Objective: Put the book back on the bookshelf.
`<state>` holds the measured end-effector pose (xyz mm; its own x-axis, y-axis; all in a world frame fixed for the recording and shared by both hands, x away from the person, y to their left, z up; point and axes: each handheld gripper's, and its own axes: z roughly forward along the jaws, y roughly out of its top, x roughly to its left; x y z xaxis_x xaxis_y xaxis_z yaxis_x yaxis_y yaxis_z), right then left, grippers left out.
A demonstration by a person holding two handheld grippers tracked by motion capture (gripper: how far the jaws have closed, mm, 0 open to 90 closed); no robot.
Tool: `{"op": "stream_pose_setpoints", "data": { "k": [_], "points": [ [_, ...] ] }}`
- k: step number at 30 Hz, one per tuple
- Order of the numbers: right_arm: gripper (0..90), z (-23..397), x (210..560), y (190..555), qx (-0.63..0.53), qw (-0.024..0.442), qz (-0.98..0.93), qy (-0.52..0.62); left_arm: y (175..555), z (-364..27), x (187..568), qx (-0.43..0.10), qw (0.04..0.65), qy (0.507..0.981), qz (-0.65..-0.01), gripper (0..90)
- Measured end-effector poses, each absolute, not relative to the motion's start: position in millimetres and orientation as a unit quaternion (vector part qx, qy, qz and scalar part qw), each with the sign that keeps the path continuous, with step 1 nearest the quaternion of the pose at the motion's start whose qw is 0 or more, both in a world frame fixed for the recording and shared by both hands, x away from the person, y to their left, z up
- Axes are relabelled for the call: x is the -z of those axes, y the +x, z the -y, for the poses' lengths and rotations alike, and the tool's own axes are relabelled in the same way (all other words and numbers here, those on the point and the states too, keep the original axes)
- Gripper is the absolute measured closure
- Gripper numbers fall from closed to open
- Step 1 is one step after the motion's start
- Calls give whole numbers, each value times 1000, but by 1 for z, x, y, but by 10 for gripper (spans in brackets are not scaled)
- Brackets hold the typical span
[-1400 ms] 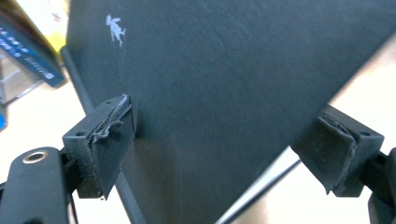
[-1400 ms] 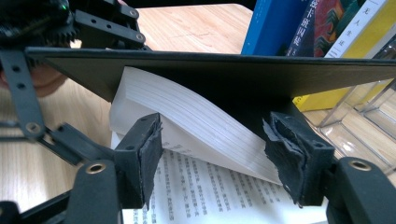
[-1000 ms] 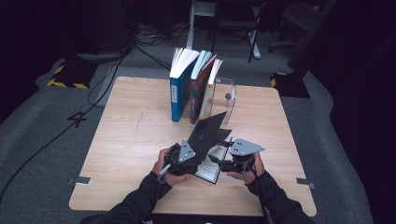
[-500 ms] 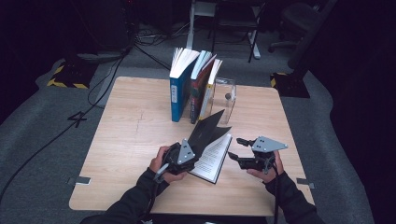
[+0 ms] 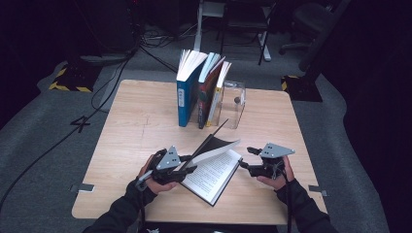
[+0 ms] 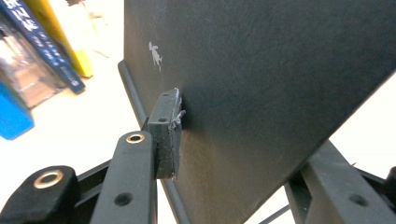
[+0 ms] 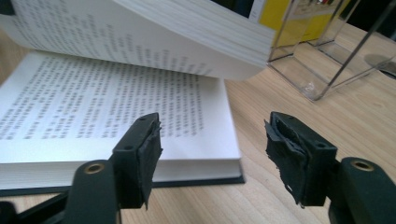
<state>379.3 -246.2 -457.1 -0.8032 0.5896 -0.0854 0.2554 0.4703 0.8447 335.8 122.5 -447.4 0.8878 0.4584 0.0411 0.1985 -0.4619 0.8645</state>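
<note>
Upright, three books (image 5: 201, 87) beside clear box (image 5: 233, 99), small object inside.

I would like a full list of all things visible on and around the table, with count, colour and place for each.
open book: one, black cover, white printed pages, front middle of the table, cover half lifted
standing books: about three, blue, dark and yellow spines, back middle, upright
clear stand: one, transparent, right beside the standing books
table: one, light wood
cables: several, black, on the grey floor behind left
left gripper: one, black, jaws have just been closing on the book's cover
right gripper: one, black, right of the book, open, holding nothing
</note>
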Motion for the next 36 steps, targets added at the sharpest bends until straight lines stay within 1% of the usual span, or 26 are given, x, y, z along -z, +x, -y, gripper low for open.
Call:
{"op": "stream_pose_setpoints", "data": {
  "k": [3,7,10,13,20,25,27,31,36],
  "points": [
    [387,243,458,380,-457,184,-835,246,328,-133,448,-119,487,845,-184,585],
    [386,231,458,379,-465,175,-838,225,323,-142,448,-114,487,846,-184,581],
    [387,222,458,380,-468,177,-838,216,322,-145,450,-111,488,845,-187,566],
    [388,214,456,382,-467,191,-837,211,321,-147,452,-110,490,843,-194,541],
    [400,209,449,385,-484,196,-828,205,316,-148,455,-117,484,844,-197,507],
    [394,205,445,393,-492,192,-825,202,313,-150,455,-133,482,839,-213,499],
    [397,203,443,396,-498,190,-822,200,314,-152,455,-138,483,835,-224,512],
    [396,198,440,404,-507,185,-819,196,316,-156,454,-146,481,832,-235,580],
    [358,192,436,416,-514,182,-818,184,318,-160,452,-152,479,833,-230,635]
  ]
}}
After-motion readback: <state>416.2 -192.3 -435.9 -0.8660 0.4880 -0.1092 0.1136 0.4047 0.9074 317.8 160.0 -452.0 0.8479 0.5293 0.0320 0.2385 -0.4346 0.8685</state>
